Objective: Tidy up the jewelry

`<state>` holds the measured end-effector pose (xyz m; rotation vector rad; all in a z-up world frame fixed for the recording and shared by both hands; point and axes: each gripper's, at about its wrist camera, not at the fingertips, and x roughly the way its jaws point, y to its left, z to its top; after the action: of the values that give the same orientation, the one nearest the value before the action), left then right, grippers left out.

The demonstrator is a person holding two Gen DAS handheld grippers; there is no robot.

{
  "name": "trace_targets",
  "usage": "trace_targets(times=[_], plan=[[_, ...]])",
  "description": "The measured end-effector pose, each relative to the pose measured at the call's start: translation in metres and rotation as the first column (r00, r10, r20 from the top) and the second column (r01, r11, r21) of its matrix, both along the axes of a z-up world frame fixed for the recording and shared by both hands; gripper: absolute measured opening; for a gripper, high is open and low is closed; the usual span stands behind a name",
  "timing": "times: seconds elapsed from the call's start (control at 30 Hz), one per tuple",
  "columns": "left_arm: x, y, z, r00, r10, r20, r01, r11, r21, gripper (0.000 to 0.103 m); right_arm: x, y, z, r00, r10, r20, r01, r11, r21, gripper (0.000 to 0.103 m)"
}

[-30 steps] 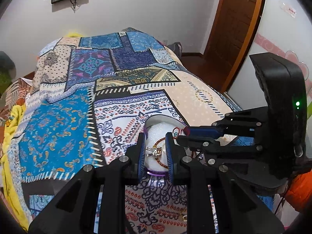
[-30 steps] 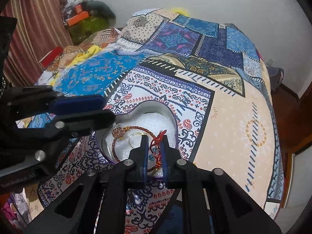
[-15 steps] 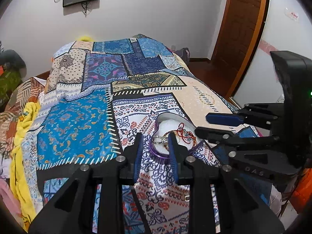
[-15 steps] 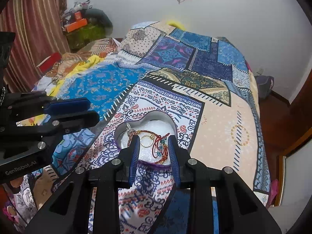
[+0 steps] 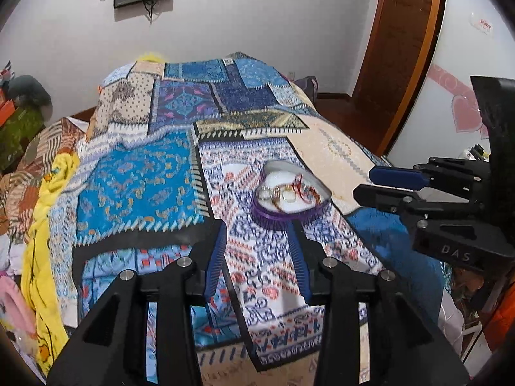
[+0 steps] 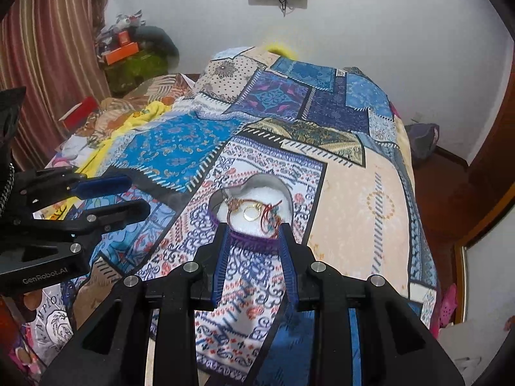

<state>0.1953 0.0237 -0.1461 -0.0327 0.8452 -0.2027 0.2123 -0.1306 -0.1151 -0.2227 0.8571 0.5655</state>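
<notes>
Since the heart-shaped jewelry box [image 6: 254, 215] lies on the bed [image 6: 354, 193] straight ahead of the right gripper [image 6: 252, 257], its jaws spread and empty, that hand sits nearer than the left gripper [image 5: 257, 257], likewise spread, box off to its right.

Bed [image 5: 135, 173]: broad patchwork cover, bare across its far and left parts, open to approach from above. Heart-shaped box [image 5: 289, 196] near the front edge is the only object standing on the cover; bracelets [image 6: 254, 212] fill its tray, rim low. Left tool [image 5: 257, 244], fingers spread with nothing between them, just short of the box. Right tool [image 6: 254, 241], also spread and unloaded, fingertips flanking the box's near rim. Yellow cloth [image 5: 48, 225] heaped along the left side. Door [image 5: 396, 41] beyond the right side.
</notes>
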Motion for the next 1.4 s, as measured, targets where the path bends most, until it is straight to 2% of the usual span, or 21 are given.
trace_targets(times=[0.4,0.6,0.63,0.73,1.03,1.1,1.4], plan=[[-0.008,-0.028,-0.048,0.990,-0.058,-0.131,0.056,0.998,-0.021,0.039,-0.020,-0.014,-0.031,0.998,-0.039,-0.052,0.038,0.999,-0.031,0.028],[-0.009,-0.030,-0.065,0.986,-0.048,-0.158,0.041,0.998,-0.046,0.038,-0.027,-0.034,-0.037,0.994,-0.074,-0.085,0.074,0.997,-0.004,0.028],[-0.009,-0.029,-0.066,0.986,-0.046,-0.159,0.038,0.998,-0.052,0.037,-0.028,-0.037,-0.038,0.993,-0.079,-0.092,0.080,0.997,0.002,0.028],[-0.007,-0.031,-0.068,0.984,-0.053,-0.168,0.042,0.997,-0.069,0.025,-0.029,-0.042,-0.042,0.990,-0.091,-0.107,0.092,0.996,0.011,0.028],[0.002,-0.037,-0.077,0.983,-0.044,-0.178,0.026,0.994,-0.105,0.018,-0.030,-0.041,-0.050,0.987,-0.089,-0.136,0.092,0.996,0.020,0.028],[0.001,-0.035,-0.077,0.983,-0.039,-0.180,0.018,0.993,-0.119,0.006,-0.030,-0.040,-0.051,0.987,-0.085,-0.137,0.089,0.996,0.021,0.028],[-0.017,-0.018,-0.062,0.992,-0.013,-0.125,-0.003,0.991,-0.131,0.005,-0.036,-0.015,-0.051,0.990,-0.043,-0.132,0.045,0.999,0.012,0.028]])
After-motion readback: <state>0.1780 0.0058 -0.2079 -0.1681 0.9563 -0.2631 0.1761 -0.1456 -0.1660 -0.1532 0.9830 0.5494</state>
